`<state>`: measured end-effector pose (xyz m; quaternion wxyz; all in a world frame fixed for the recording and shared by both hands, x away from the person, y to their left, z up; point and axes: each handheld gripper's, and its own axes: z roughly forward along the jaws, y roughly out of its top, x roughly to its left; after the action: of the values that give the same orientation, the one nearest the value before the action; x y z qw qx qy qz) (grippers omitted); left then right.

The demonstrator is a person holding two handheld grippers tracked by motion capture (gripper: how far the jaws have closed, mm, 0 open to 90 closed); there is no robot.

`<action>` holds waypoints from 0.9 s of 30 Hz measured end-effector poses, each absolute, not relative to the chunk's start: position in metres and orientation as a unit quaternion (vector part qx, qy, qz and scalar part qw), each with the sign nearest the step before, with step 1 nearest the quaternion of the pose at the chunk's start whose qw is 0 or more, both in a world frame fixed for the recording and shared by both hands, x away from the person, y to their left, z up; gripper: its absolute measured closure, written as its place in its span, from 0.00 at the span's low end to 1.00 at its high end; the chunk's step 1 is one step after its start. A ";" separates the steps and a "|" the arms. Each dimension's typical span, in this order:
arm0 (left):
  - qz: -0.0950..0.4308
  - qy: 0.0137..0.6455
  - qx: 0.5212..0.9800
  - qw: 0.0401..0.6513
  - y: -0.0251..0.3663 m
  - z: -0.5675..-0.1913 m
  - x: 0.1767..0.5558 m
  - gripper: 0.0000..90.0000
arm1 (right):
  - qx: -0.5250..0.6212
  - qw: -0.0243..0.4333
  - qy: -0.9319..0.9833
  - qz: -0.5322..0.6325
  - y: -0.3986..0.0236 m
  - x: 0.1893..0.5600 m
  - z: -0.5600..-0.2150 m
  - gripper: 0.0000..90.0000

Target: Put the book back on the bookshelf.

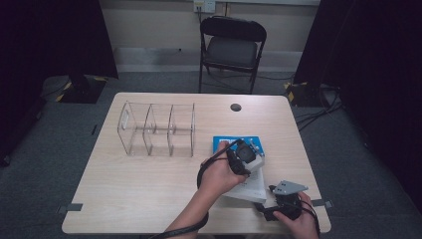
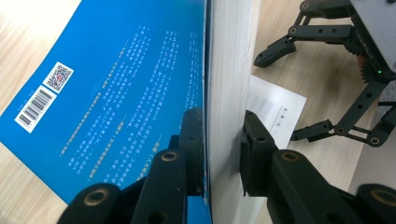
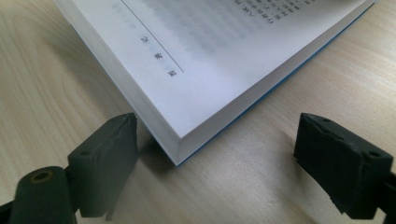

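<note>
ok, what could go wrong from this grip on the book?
1. The left gripper clamps only part of the book: a stack of pages and the blue cover. The loose pages lie open on the table, so lifting could fan or tear them.
2. The right gripper stands open around the book's corner; closing may crease it.

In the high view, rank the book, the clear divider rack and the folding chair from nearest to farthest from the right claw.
1. Book: just up-left of the right claw.
2. Clear divider rack: table's left half.
3. Folding chair: beyond the table's far edge.
</note>
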<state>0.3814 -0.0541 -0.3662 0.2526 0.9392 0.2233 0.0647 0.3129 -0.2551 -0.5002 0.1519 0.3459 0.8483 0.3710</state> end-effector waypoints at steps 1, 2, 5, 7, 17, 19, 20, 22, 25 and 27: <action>0.065 0.225 0.939 0.253 -0.054 -0.366 0.381 0.83 | 0.346 0.152 0.848 0.371 -0.255 0.313 -0.500 0.15; 0.065 0.223 0.939 0.252 -0.054 -0.366 0.382 0.83 | 0.346 0.152 0.848 0.370 -0.255 0.313 -0.500 0.15; 0.066 0.222 0.941 0.247 -0.054 -0.365 0.382 0.83 | 0.346 0.152 0.848 0.370 -0.255 0.313 -0.500 0.15; 0.064 0.222 0.941 0.249 -0.055 -0.365 0.382 0.83 | 0.346 0.152 0.848 0.370 -0.255 0.313 -0.500 0.15; 0.065 0.228 0.938 0.252 -0.054 -0.362 0.382 0.83 | 0.360 0.158 0.842 0.369 -0.256 0.316 -0.500 0.16; 0.063 0.226 0.939 0.250 -0.053 -0.362 0.382 0.83 | 0.363 0.155 0.841 0.372 -0.258 0.317 -0.500 0.15; 0.068 0.225 0.939 0.252 -0.053 -0.364 0.381 0.83 | 0.361 0.156 0.841 0.371 -0.258 0.317 -0.500 0.15; 0.067 0.228 0.937 0.255 -0.053 -0.366 0.379 0.83 | 0.361 0.160 0.841 0.370 -0.258 0.316 -0.500 0.17; 0.068 0.228 0.938 0.254 -0.054 -0.367 0.379 0.83 | 0.375 0.153 0.831 0.382 -0.260 0.316 -0.499 0.18; 0.068 0.228 0.937 0.255 -0.055 -0.367 0.379 0.83 | 0.382 0.154 0.825 0.387 -0.263 0.316 -0.498 0.17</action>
<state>0.3792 -0.0545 -0.3666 0.2550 0.9373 0.2277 0.0680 0.3157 -0.2628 -0.4976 0.1542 0.3821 0.8249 0.3870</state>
